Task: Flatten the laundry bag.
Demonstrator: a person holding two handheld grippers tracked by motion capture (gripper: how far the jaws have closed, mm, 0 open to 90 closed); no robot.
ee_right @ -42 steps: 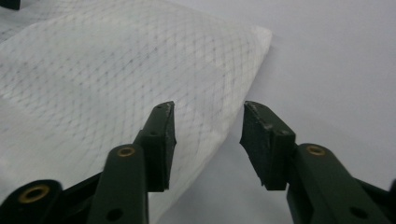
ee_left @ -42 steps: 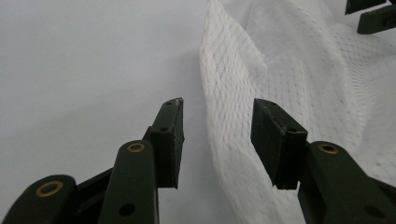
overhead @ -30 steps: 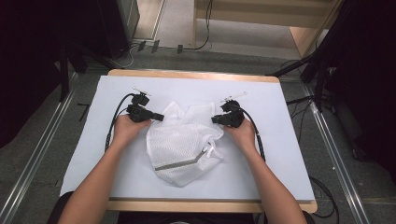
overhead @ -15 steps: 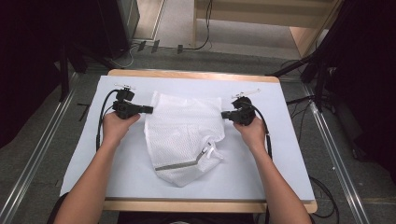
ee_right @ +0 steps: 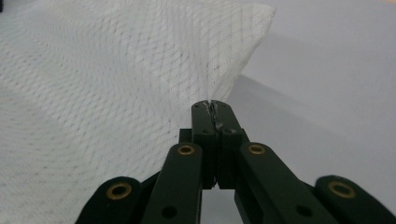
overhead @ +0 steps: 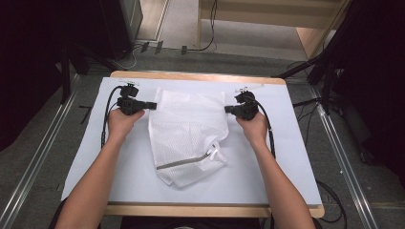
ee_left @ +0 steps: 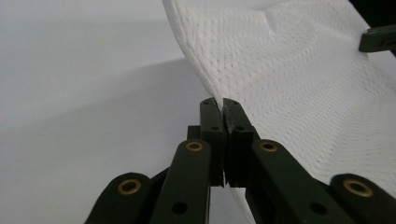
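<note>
White mesh bag (overhead: 187, 136) spread flat at the centre of the high view, on the white sheet (overhead: 286, 157) covering the counter (overhead: 210, 210). Grey zipper (overhead: 184, 162) running slantwise across the bag's lower part, white pull tab (overhead: 213, 152) at its right end. Upper edge of the bag stretched between two corners, lower half lying wrinkled.

Left hand-held gripper (overhead: 152, 105) left of centre in the high view, jaws pressed together on the bag's upper left corner; in the left gripper view (ee_left: 218, 105), jaws fully closed with the fabric edge pinched between them, cloth rising toward the upper right.

Right hand-held gripper (overhead: 227, 109) right of centre in the high view, clamped on the bag's upper right corner; in the right gripper view (ee_right: 212, 106), jaws closed tight on a thin fold of mesh, bag fanning out across the upper left.
</note>
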